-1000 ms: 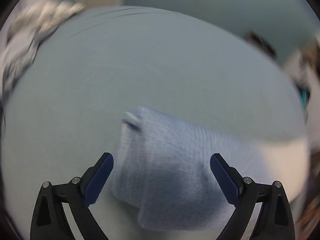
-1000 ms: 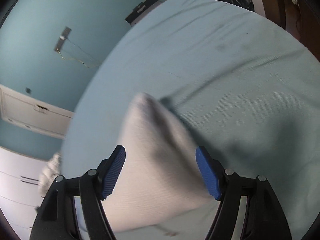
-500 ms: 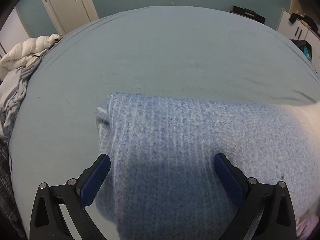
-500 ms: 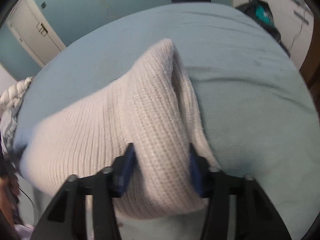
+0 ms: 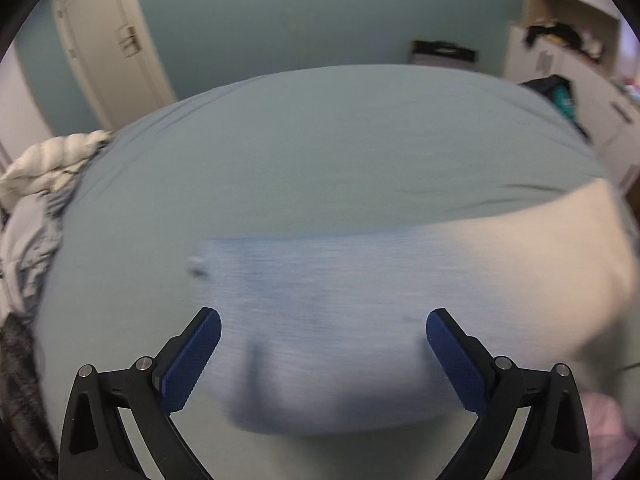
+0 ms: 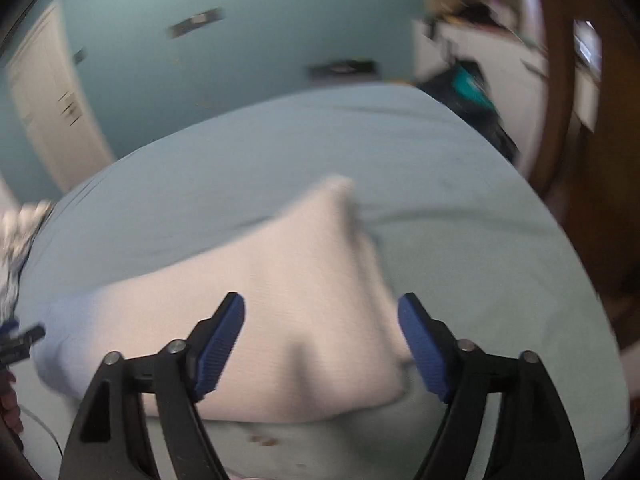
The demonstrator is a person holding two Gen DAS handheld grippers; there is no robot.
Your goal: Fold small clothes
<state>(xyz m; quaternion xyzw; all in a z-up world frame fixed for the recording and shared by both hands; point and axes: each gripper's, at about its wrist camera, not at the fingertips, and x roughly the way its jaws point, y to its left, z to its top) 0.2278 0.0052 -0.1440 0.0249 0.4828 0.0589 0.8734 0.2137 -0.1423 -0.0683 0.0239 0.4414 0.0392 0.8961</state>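
Cream knit (image 6: 320, 312) released; right gripper (image 6: 320, 344) jaws opening.

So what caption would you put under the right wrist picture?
Right gripper, jaws opening, above a cream knitted garment lying on a pale blue bedsheet.

The blue-and-cream ribbed knit garment (image 5: 360, 280) appeared soft, matt cloth. The pale blue-green bed sheet (image 5: 320, 152) was smooth, matt woven fabric, faintly creased. Black matt plastic left gripper (image 5: 323, 354) carried ridged blue pads (image 5: 192, 360). At three o'clock, the brown wooden post (image 6: 560, 80) looked semi-glossy.
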